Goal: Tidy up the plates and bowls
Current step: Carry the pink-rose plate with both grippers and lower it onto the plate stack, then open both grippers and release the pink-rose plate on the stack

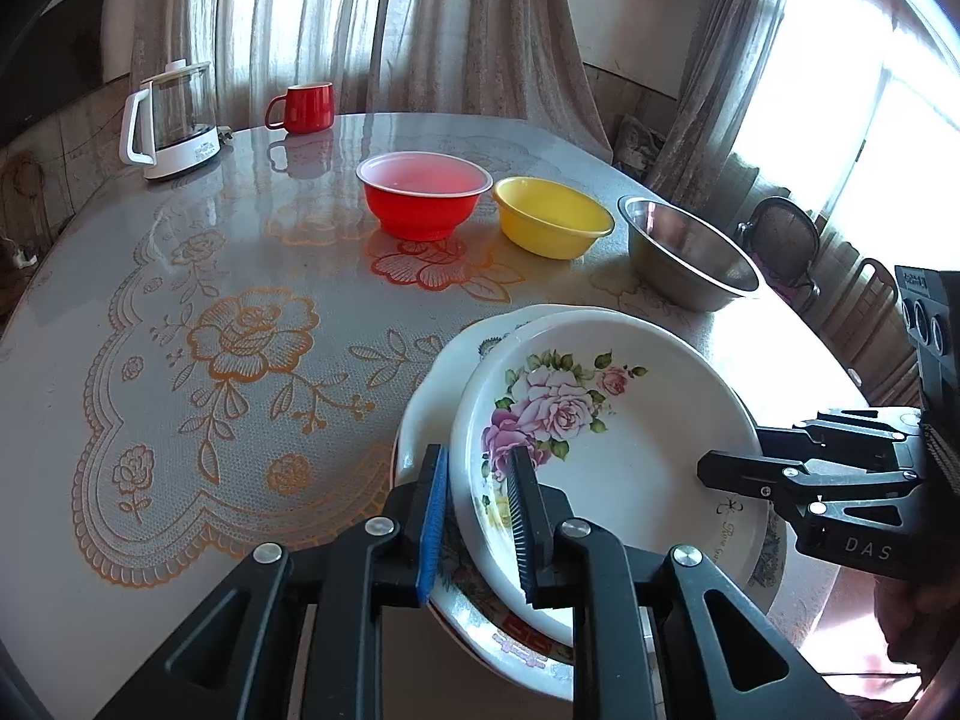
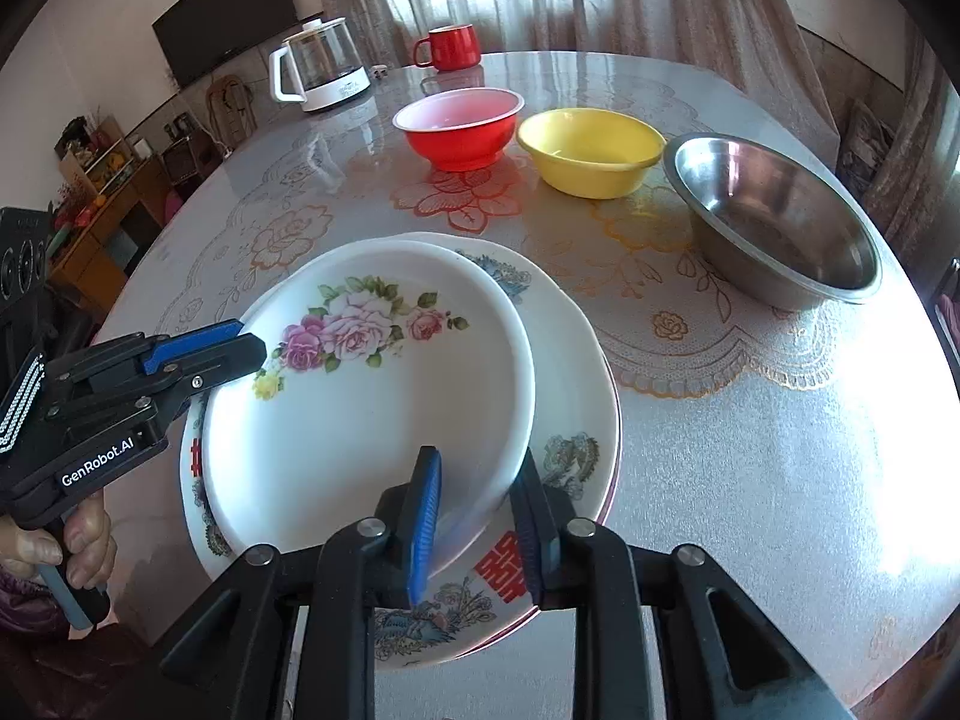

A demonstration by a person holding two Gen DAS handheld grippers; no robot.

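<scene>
A white rose-patterned plate (image 1: 606, 420) (image 2: 372, 396) rests on top of a stack of larger patterned plates (image 1: 432, 378) (image 2: 576, 372) at the table's near edge. My left gripper (image 1: 477, 516) straddles the rose plate's left rim, one finger each side; it also shows in the right wrist view (image 2: 240, 342). My right gripper (image 2: 477, 516) straddles the same plate's near-right rim; it also shows in the left wrist view (image 1: 738, 468). Behind stand a red bowl (image 1: 423, 195) (image 2: 459, 126), a yellow bowl (image 1: 552, 216) (image 2: 591, 150) and a steel bowl (image 1: 690, 252) (image 2: 774, 216) in a row.
A round table with a lace-pattern cover (image 1: 240, 330) (image 2: 750, 420). A glass kettle (image 1: 171, 120) (image 2: 321, 66) and a red mug (image 1: 306, 108) (image 2: 450, 48) stand at the far side. Chairs (image 1: 786, 240) are beyond the table's right edge.
</scene>
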